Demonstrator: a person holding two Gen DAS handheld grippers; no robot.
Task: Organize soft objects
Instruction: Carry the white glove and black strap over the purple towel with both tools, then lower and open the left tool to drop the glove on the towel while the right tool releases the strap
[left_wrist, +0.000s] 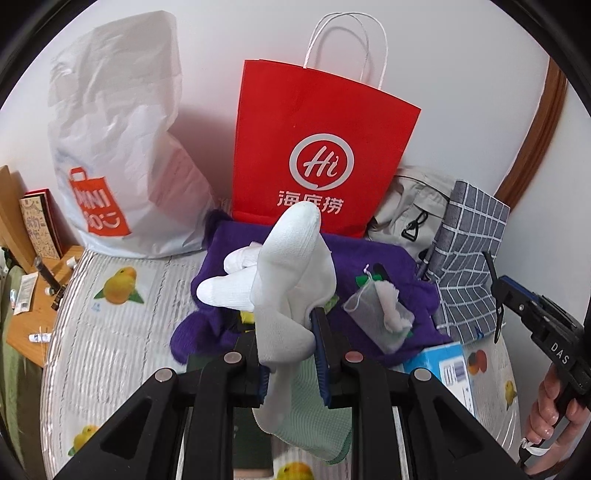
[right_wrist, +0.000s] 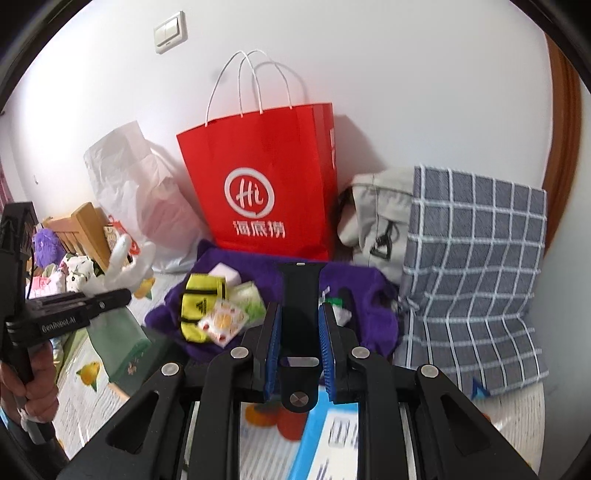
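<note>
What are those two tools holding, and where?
The left tool grips white socks around their middle. The right tool grips a black watch strap near its buckle end.

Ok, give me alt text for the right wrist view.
The right gripper is shut on a black watch strap, above a purple cloth. A red paper bag stands against the wall behind.

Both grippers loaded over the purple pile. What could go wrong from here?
1. The left gripper pinches the white socks near one end; most of the bundle sticks out free, so it might slip or snag.
2. The right gripper clamps a black watch strap edge-on; a smooth strap may twist out.
3. Loose items lie on the purple cloth below: yellow pouch, mesh bag. A dangling sock could drag them.
</note>
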